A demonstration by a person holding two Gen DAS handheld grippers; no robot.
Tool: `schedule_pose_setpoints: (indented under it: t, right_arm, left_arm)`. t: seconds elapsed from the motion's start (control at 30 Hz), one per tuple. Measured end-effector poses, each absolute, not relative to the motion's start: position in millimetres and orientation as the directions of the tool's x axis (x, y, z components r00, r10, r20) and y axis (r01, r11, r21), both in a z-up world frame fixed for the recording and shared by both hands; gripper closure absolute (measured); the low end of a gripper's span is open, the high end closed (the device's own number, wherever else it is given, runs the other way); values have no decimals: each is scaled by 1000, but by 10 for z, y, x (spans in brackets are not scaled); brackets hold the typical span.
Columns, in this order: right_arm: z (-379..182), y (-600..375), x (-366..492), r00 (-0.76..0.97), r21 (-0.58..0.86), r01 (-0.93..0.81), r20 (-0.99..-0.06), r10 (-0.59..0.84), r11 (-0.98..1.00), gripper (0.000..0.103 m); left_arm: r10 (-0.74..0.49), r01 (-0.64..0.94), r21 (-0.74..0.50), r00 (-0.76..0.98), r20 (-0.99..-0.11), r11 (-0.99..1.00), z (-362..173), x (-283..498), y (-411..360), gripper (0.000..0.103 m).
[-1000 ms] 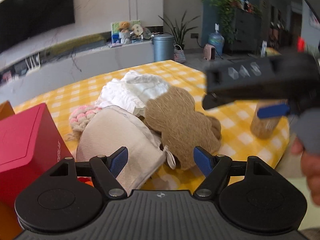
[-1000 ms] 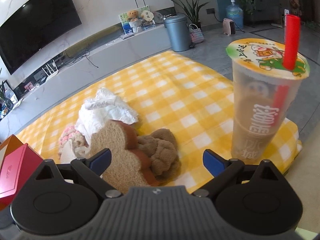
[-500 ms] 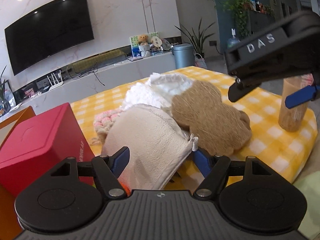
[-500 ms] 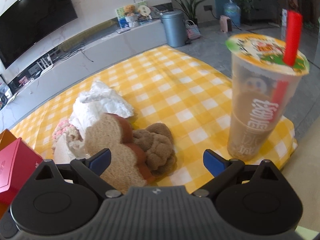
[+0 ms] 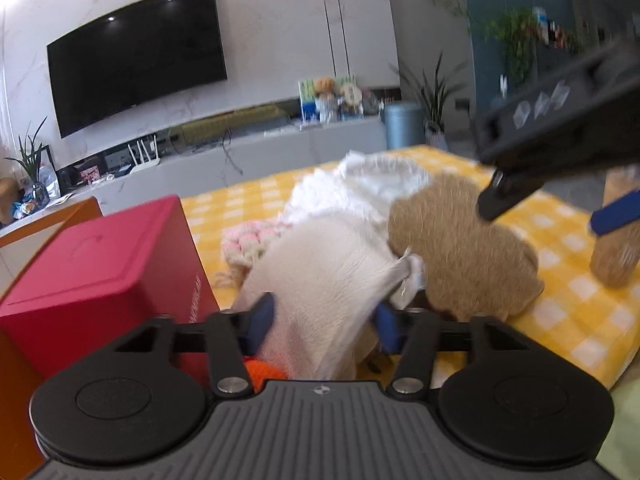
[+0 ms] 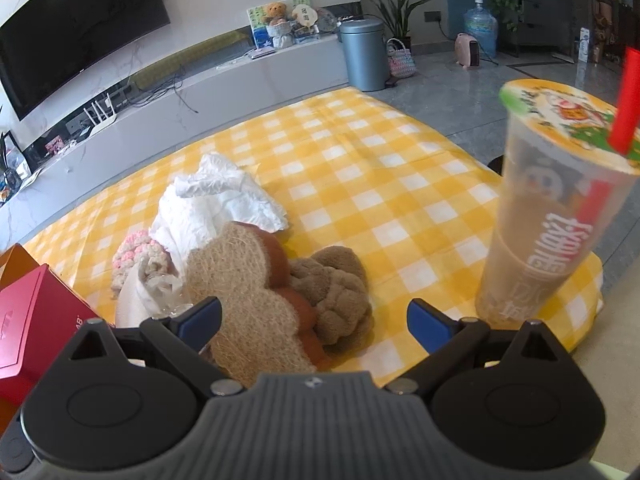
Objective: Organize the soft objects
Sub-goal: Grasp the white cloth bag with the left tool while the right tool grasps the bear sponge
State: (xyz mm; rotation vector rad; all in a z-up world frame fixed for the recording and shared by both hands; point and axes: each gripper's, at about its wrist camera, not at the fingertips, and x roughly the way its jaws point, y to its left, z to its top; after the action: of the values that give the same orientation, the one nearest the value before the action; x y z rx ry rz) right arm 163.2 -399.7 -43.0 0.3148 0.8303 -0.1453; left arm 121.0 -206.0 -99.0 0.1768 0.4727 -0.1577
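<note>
Grab step in hand: cream cloth (image 5: 320, 276), lying on the pile beside the red box (image 5: 100, 272), is pinched by the left gripper (image 5: 320, 322); right gripper (image 6: 314, 318) is held wide and empty; a lift toward the box is likely needed next.

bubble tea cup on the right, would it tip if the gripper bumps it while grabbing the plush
Probably, yes. The bubble tea cup is tall with a narrow base, so likely top-heavy. It stands near the edge of the checked cloth, so a knock might send it off. The sealed lid may limit spills.
</note>
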Motion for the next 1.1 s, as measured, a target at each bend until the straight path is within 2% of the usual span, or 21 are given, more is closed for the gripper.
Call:
schedule_pose_setpoints:
  t: [0.07, 0.1, 0.13, 0.2, 0.33, 0.4, 0.43, 0.47, 0.5, 0.57, 0.6, 0.7, 0.87, 1.03, 1.1]
  right_arm:
    - [-438, -3961, 1665, 665, 207, 238, -747, -4, 949, 6]
    - [-446, -3943, 1677, 662, 201, 234, -750, -5, 951, 6]
    - [-453, -3926, 1687, 659, 195, 230, -752, -5, 953, 6]
    - [-460, -3888, 1712, 652, 182, 223, -758, -8, 958, 6]
    - [-493, -3812, 1779, 637, 152, 206, -771, -15, 967, 6]
    - [-518, -3745, 1818, 628, 134, 190, -778, -15, 972, 6]
    - [-531, -3708, 1839, 623, 123, 181, -782, -17, 976, 6]
    - [-544, -3671, 1860, 619, 108, 171, -785, -21, 979, 6]
    - [-558, -3628, 1880, 619, 84, 166, -784, -38, 982, 6]
    - [-598, -3530, 1928, 615, 4, 166, -782, -100, 986, 8]
    - [-619, -3496, 1948, 610, -28, 160, -783, -121, 987, 8]
    - [-652, -3462, 1990, 606, -23, 145, -788, -107, 989, 8]
    - [-659, -3443, 2008, 607, -19, 151, -788, -107, 988, 8]
    - [-684, -3284, 1998, 622, -77, 106, -773, -126, 991, 9]
    - [-725, -3247, 2019, 604, -107, 102, -783, -147, 989, 21]
  left_arm:
    - [-99, 177, 149, 901, -422, 973, -929, 1140, -2031, 77]
    - [-86, 168, 174, 912, -401, 970, -912, 1115, -2036, 82]
    - [-75, 162, 199, 920, -384, 966, -907, 1096, -2044, 92]
    - [-59, 155, 234, 926, -372, 960, -912, 1095, -2067, 96]
    - [-42, 134, 217, 923, -382, 967, -882, 1128, -2057, 94]
    - [-47, 138, 208, 919, -393, 968, -885, 1152, -2054, 86]
    - [-52, 147, 211, 916, -398, 966, -901, 1161, -2067, 78]
    - [-52, 152, 220, 914, -403, 964, -920, 1169, -2081, 65]
    - [-48, 158, 239, 911, -409, 958, -940, 1199, -2101, 60]
    - [-36, 159, 257, 905, -424, 953, -999, 1249, -2151, 59]
    - [-39, 162, 252, 900, -434, 954, -1034, 1269, -2158, 59]
    - [-54, 166, 203, 884, -464, 965, -1087, 1330, -2131, 70]
    - [-44, 125, 140, 877, -478, 982, -1064, 1374, -2010, 94]
    - [-22, 112, 153, 870, -493, 982, -1130, 1371, -2021, 98]
    - [-44, 124, 131, 870, -491, 984, -1121, 1338, -1991, 98]
